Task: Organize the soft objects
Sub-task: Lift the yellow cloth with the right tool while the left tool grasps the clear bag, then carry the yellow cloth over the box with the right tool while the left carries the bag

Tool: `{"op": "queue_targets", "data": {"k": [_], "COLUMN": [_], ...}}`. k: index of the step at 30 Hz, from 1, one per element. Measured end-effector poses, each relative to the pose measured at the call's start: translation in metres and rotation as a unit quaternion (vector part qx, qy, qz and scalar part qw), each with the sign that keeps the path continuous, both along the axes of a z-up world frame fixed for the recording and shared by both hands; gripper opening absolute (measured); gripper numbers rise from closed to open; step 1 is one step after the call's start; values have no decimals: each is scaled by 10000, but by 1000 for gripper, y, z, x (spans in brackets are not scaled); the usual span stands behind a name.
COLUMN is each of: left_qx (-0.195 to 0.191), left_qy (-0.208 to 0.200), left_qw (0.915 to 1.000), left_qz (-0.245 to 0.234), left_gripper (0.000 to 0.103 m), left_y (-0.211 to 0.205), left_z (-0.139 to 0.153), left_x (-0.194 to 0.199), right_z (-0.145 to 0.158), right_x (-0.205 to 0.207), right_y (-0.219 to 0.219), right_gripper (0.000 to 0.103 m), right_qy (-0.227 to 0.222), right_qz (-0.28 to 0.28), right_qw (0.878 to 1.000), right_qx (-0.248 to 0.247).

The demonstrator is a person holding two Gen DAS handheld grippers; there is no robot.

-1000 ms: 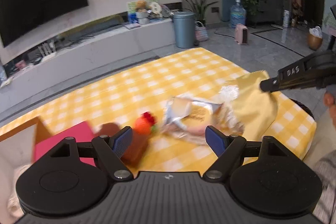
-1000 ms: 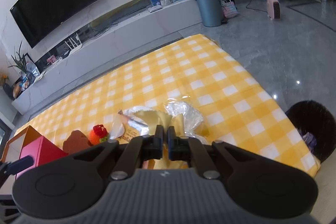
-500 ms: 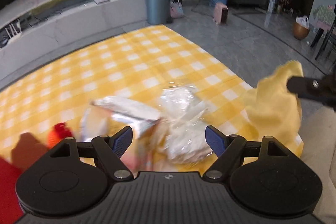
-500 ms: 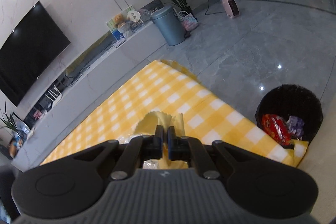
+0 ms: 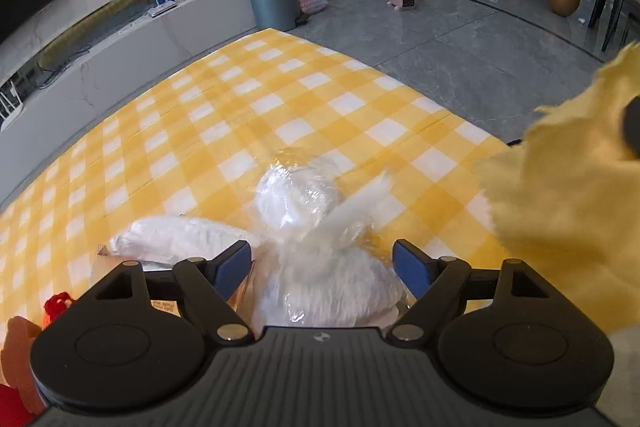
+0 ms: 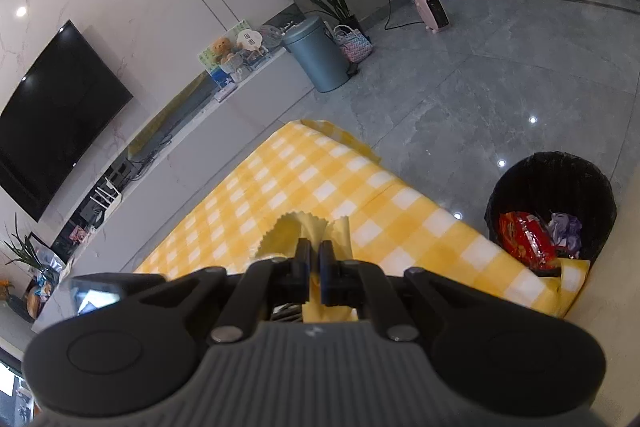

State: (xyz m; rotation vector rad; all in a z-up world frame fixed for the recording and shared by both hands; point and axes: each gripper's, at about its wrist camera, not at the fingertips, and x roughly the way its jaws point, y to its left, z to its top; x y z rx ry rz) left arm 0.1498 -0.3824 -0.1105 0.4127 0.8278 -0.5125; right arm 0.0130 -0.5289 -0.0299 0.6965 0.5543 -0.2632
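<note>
With our right gripper [image 6: 315, 259] clenched on the yellow cloth [image 6: 308, 227] at the frame's lower middle, we lower our released left gripper [image 5: 322, 267] squarely around the clear plastic bag [image 5: 320, 251] at bottom centre, then we close gently.
</note>
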Motion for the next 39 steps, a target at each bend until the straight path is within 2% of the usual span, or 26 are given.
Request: {"op": "queue_targets", "data": {"k": [5, 6, 7, 8, 10, 13, 16, 20, 22, 27, 31, 37, 39], "left_qx": [188, 248, 290, 255, 165, -120, -445, -674, -720, -1277, -1292, -1501, -1447], "left_qy": [-216, -304, -387, -432, -248, -85, -210, -399, -491, -662, -1002, -1259, -1420], "left_qw": [9996, 9991, 9987, 9986, 9994, 9992, 9973, 9945, 9947, 9891, 9865, 9798, 9776], "left_qz": [-77, -135, -142, -136, -188, -377, -550, -692, -551, -309, -40, 398, 565], "left_gripper": [98, 84, 75, 72, 68, 67, 67, 67, 67, 68, 68, 68, 69], "left_y": [-9, -10, -10, -9, -6, 4, 18, 37, 49, 93, 126, 190, 214], "left_z": [-17, -20, -22, -21, -19, -8, 9, 36, 51, 98, 132, 177, 189], "left_x": [-8, -10, -12, -14, -14, -16, -24, -36, -39, -48, -61, -84, -90], "right_z": [2, 2, 2, 2, 3, 4, 3, 2, 6, 25, 38, 53, 57], "right_x": [-2, -1, -1, -2, -3, -4, -2, 0, -1, -8, -9, -8, -7], "right_y": [2, 2, 2, 2, 3, 2, 2, 3, 6, 18, 35, 65, 76], "right_gripper": [2, 2, 2, 2, 2, 2, 2, 2, 2, 2, 2, 2, 2], "right_qy": [-115, -100, -97, -108, -171, -230, -204, -179, -266, -749, -954, -1127, -1153], "right_qz": [11, 22, 38, 56, 96, 99, 88, 119, 178, 488, 733, 1173, 1325], "right_qw": [9999, 9999, 9999, 9999, 9998, 9996, 9996, 9996, 9995, 9959, 9927, 9867, 9844], "right_qx": [15, 16, 24, 38, 90, 132, 150, 162, 62, 145, 76, -41, -80]}}
